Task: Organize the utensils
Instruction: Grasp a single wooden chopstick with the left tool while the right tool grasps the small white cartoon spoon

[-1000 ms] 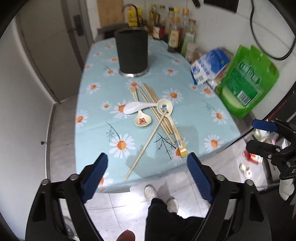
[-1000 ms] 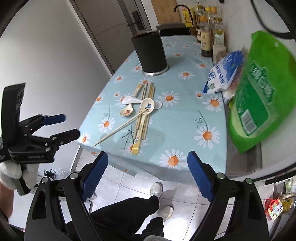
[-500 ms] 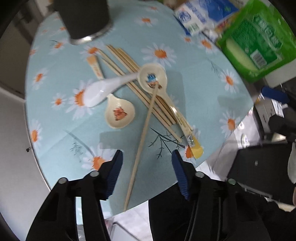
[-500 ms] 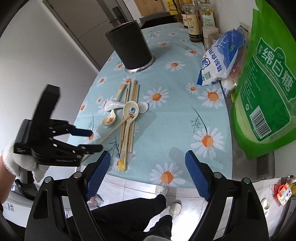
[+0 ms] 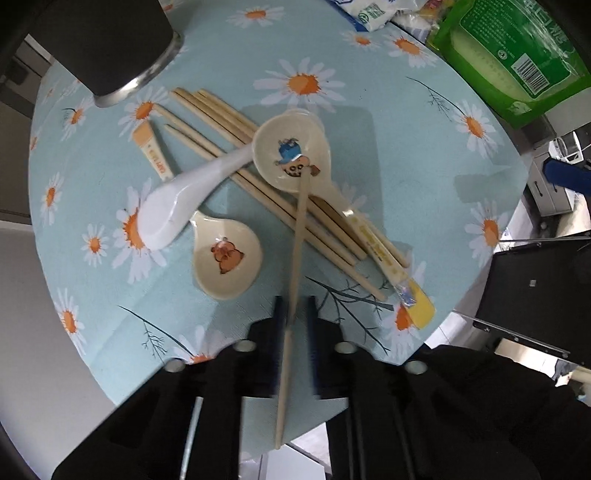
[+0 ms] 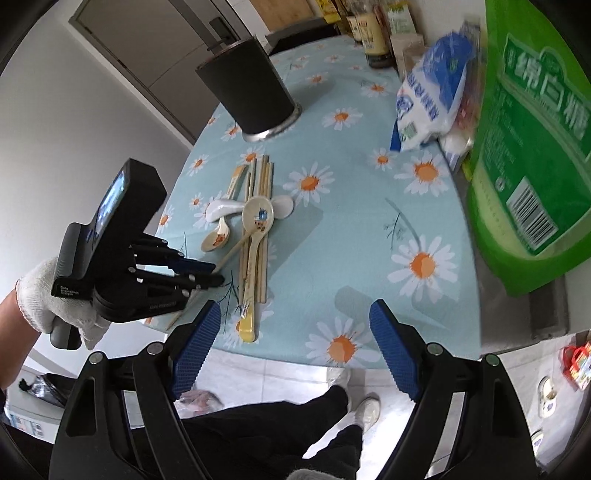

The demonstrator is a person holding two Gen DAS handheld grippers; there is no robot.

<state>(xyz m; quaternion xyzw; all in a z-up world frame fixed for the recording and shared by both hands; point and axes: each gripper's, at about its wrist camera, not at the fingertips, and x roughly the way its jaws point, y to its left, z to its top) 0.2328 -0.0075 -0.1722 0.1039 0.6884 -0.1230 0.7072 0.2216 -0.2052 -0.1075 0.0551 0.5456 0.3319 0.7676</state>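
A loose wooden chopstick (image 5: 297, 236) lies across a pile of chopsticks (image 5: 258, 184) and three spoons: a cream spoon with a cartoon boy (image 5: 291, 155), a white spoon (image 5: 173, 206) and a cream spoon with a bear (image 5: 225, 258). My left gripper (image 5: 294, 317) has its jaws nearly closed around the loose chopstick near its lower end; it also shows in the right wrist view (image 6: 216, 273). My right gripper (image 6: 291, 339) is open and empty above the table's front edge. A black utensil holder (image 6: 247, 96) stands at the far end.
The table has a blue daisy tablecloth (image 6: 354, 206). A green bag (image 6: 528, 147), a blue and white packet (image 6: 432, 99) and bottles (image 6: 373, 33) stand along the right and back. The floor and my legs (image 6: 295, 424) lie below the front edge.
My left gripper has dropped to the table and closed from wide open to around the loose chopstick. My right gripper moved closer to the table's front edge, still open.
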